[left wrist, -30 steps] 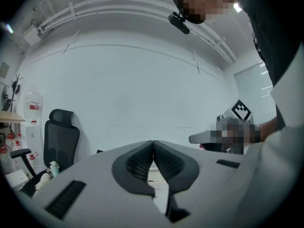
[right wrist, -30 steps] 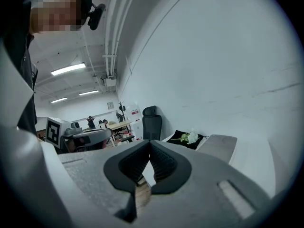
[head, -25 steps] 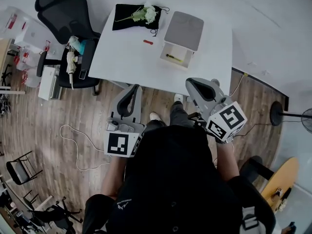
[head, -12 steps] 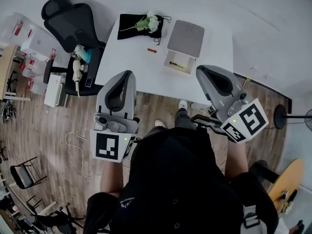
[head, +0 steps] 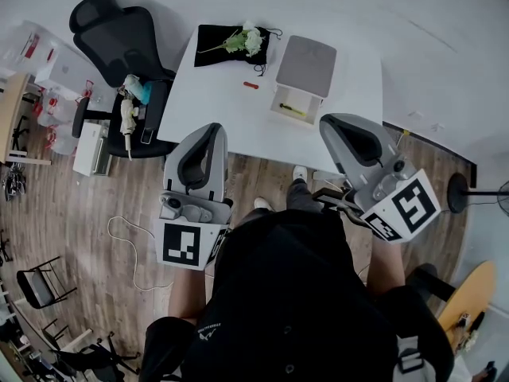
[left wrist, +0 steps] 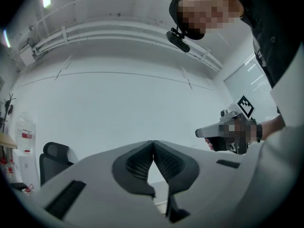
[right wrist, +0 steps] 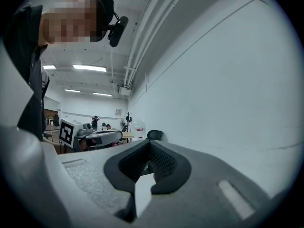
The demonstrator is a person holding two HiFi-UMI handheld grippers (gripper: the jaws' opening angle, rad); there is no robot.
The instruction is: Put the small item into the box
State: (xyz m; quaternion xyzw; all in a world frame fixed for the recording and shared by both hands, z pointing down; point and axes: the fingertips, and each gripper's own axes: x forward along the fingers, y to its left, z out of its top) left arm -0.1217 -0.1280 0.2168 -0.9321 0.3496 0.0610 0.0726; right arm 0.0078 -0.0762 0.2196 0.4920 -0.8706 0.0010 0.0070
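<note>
- I hold the left gripper [head: 214,129] and the right gripper [head: 328,122] in front of my body, both angled forward and upward, with their tips at the near edge of the white table [head: 215,94].
- Both sets of jaws are fully closed, tip against tip, with nothing between them.
- Compared with one second ago, both grippers sit higher and appear larger in the head view; since half a second ago they have barely shifted.
- The box [head: 288,117] stands open on the table, its grey lid [head: 306,56] behind it; a thin yellow-green object [head: 293,110] lies inside.
- The small red item [head: 251,85] lies on the table left of the box, well apart from both grippers.
</note>
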